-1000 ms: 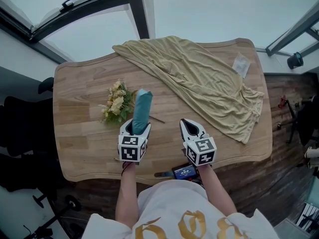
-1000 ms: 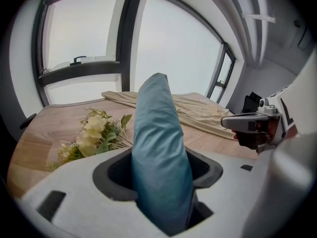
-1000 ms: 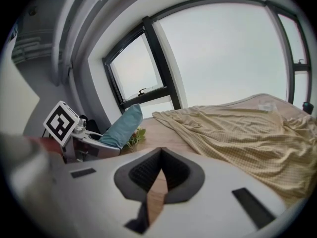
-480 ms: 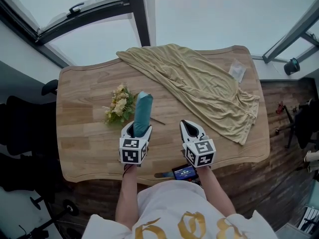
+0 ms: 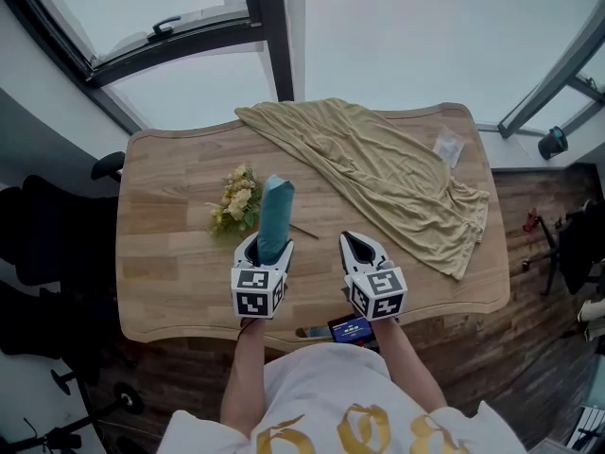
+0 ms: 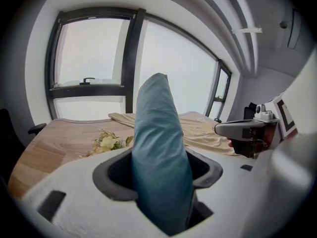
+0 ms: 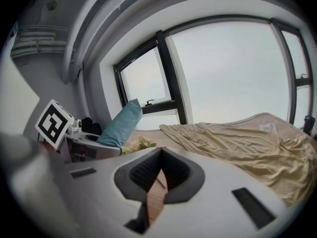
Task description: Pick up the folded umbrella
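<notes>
Umbrella [image 5: 273,218] in the grip, folks: the teal folded bundle sits square between the jaws of the left tool [image 5: 267,247], and those jaws are clamped on its lower part. From the left gripper view it fills the gap completely and its rounded far end stands up against the window [image 6: 89,58], clear of the worktop [image 5: 170,272].

In the head view the umbrella lies in the lower middle of the frame, pointing away from the person, its tip just right of a small bunch of yellow flowers [image 5: 236,202] that rests on the wood.

Over on the other side, the right tool [image 5: 356,241] is in the lower centre-right of the frame, level with the left one and apart from it. Its jaws are pressed together at the tips with nothing between them; only a sliver of wood shows through the slit behind them in the right gripper view.

Across the upper right of the worktop sprawls a rumpled beige cloth [image 5: 378,173], one end trailing toward the right edge. A small clear packet [image 5: 448,146] lies beside it, near the far right corner. Down at the near edge, between the person's forearms, sits a little device with a blue screen [image 5: 350,328].
</notes>
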`<action>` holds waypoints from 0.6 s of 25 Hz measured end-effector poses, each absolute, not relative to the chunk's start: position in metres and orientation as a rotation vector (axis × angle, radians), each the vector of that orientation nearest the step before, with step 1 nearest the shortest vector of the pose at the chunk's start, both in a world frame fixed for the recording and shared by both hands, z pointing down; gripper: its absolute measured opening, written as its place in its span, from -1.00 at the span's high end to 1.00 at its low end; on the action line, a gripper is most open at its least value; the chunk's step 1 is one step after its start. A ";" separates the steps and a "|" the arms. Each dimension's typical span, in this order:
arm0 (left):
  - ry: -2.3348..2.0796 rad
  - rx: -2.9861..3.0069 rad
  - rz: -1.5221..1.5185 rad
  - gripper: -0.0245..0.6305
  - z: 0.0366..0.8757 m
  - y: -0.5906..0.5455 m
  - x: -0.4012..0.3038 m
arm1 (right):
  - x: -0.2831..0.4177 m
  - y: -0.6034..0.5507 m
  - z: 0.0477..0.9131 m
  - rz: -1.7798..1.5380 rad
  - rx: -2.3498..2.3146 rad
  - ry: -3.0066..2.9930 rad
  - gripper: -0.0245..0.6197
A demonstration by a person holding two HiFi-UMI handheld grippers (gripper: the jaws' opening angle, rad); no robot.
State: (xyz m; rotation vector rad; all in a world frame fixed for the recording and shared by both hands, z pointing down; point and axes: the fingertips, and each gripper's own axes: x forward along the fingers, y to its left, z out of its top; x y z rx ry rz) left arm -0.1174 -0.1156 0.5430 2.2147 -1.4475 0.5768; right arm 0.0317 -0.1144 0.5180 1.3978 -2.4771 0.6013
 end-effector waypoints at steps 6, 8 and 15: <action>-1.469 2.235 0.533 0.04 0.527 -0.100 -0.122 | 0.024 -0.100 0.504 0.565 1.395 -2.506 0.90; -1.473 2.247 0.522 0.04 0.521 -0.095 -0.121 | 0.022 -0.096 0.499 0.547 1.395 -2.518 0.89; -1.509 2.295 0.469 0.04 0.496 -0.080 -0.121 | 0.017 -0.083 0.477 0.475 1.396 -2.572 0.90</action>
